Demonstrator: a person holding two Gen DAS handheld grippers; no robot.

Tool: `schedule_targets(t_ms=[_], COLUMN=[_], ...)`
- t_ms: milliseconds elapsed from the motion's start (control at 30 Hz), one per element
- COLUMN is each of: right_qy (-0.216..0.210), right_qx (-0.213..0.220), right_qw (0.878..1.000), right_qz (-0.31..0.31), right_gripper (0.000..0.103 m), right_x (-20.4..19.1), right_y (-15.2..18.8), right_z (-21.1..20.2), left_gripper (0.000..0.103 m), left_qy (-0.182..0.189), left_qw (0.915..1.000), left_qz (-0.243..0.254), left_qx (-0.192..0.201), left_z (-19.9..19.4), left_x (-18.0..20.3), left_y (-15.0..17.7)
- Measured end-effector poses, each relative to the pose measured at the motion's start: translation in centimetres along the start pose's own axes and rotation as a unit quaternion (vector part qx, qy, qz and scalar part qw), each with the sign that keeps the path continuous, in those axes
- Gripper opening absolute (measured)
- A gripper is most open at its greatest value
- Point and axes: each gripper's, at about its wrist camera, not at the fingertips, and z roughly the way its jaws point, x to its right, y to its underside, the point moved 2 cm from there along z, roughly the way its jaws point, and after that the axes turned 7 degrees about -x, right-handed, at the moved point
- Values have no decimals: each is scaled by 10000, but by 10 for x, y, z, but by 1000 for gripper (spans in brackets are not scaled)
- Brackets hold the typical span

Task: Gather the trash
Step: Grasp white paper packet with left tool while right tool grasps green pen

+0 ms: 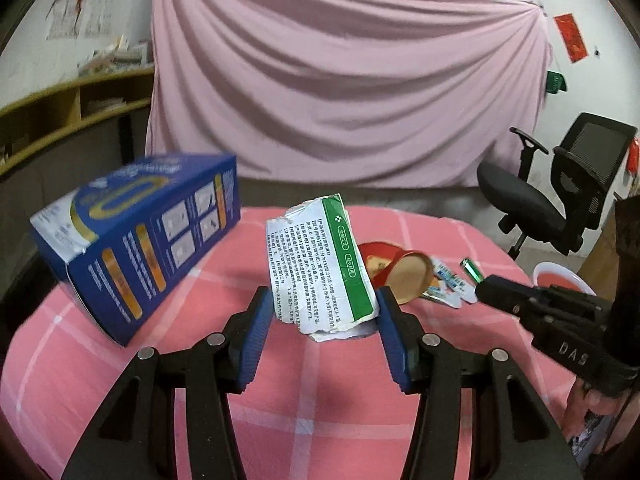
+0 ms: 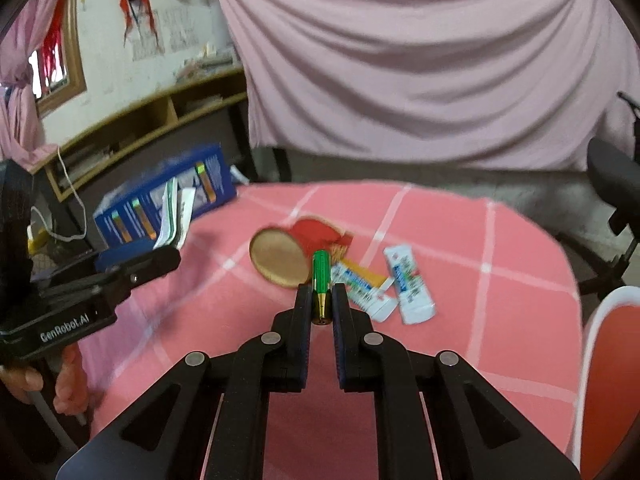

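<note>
My left gripper (image 1: 320, 312) is shut on a crumpled white and green paper box (image 1: 320, 268) and holds it upright above the pink checked tablecloth (image 1: 312, 400). My right gripper (image 2: 321, 300) is shut on a green battery (image 2: 321, 280) with a gold end, held above the table. On the cloth lie a red paper cup (image 2: 296, 252) on its side and two small white and blue wrappers (image 2: 408, 284). The cup (image 1: 400, 276) and the wrappers (image 1: 448, 284) also show in the left wrist view, behind the held box. The right gripper's side and the battery (image 1: 472, 270) show there at the right.
A large blue carton (image 1: 140, 248) lies at the table's left side and shows in the right wrist view (image 2: 168, 196). A white bin with a red liner (image 2: 612, 368) stands at the right edge. A black office chair (image 1: 560, 188) stands behind the table, before a pink drape.
</note>
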Motion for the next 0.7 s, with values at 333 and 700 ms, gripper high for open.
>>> schedule_targets(t_ms=[333, 700], right_qy=[176, 350], right_qx=[1052, 1493], right_qw=[9942, 9877], right_qz=[-163, -299], right_gripper=[8, 8], right_x=[-6, -12], right_y=[1, 5], right_z=[-35, -48], left_gripper=[46, 46], left_qy=[-63, -45], left_qw=[9981, 9953], left_qz=[337, 548], left_qx=[511, 799], left_z=[-15, -27], left_x=[13, 21], left_y=[9, 16])
